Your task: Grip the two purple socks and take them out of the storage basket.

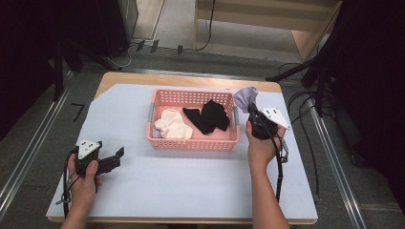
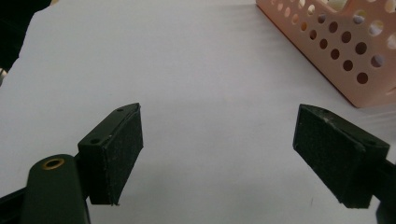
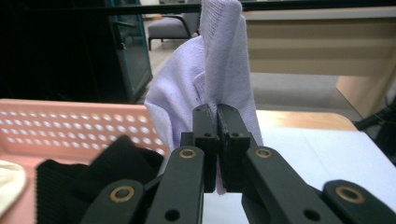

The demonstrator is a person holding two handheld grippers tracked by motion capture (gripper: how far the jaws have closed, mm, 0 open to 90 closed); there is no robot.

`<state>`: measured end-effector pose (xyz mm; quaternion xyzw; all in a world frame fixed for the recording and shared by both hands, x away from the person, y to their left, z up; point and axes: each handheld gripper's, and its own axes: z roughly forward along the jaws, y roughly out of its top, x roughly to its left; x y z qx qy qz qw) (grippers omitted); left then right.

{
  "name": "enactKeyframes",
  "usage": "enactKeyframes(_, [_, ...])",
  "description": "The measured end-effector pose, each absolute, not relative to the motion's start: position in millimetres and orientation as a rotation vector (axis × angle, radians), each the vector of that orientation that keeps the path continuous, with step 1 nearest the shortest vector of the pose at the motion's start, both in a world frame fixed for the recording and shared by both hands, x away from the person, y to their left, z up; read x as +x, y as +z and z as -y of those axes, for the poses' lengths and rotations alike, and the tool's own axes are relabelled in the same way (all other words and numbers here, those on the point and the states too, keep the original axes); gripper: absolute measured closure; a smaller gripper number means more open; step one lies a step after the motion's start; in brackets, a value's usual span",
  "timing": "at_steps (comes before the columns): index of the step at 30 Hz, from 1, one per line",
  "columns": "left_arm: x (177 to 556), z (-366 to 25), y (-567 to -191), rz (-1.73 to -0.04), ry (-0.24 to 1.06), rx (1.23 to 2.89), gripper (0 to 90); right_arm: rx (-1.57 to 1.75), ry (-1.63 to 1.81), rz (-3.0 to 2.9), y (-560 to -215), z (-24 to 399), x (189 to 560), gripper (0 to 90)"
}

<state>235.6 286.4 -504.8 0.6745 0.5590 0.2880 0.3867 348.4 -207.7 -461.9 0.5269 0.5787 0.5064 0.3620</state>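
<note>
A pale purple sock (image 1: pixel 246 98) hangs pinched in my right gripper (image 1: pixel 251 110), just off the right end of the pink basket (image 1: pixel 193 141). In the right gripper view the jaws are pressed together on the purple sock (image 3: pixel 212 70), which stands up above my right gripper (image 3: pixel 217 122). Inside the basket lie a cream sock (image 1: pixel 173 125) and black socks (image 1: pixel 208 117). My left gripper (image 1: pixel 116 159) rests on the white sheet at the front left, held by a hand. Its jaws stand wide apart with nothing between them, as my left gripper (image 2: pixel 217 144) shows in its own view.
A white sheet (image 1: pixel 191 183) covers the wooden table (image 1: pixel 133 78). The pink basket's perforated wall (image 2: pixel 345 51) lies to the right of the left gripper. Cables trail off the table's right side (image 1: pixel 305 119), and dark stands flank both sides.
</note>
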Motion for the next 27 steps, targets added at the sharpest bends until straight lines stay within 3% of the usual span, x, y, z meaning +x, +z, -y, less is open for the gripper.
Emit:
enactKeyframes(17, [236,-286,-505,-1.422,0.737,1.712,16.6,1.531,1.107,-1.525,-506,251,343,87.0])
enactKeyframes(19, [236,-286,-505,-1.423,0.738,1.712,16.6,1.567,1.125,-1.535,-508,254,344,80.5])
enactKeyframes(23, [236,-286,-505,-1.423,0.735,1.712,16.7,1.533,1.174,-1.492,-501,252,343,51.7])
enactKeyframes(27, [236,-286,-505,-1.422,0.737,1.714,16.6,1.506,1.258,-1.476,-482,241,343,48.8])
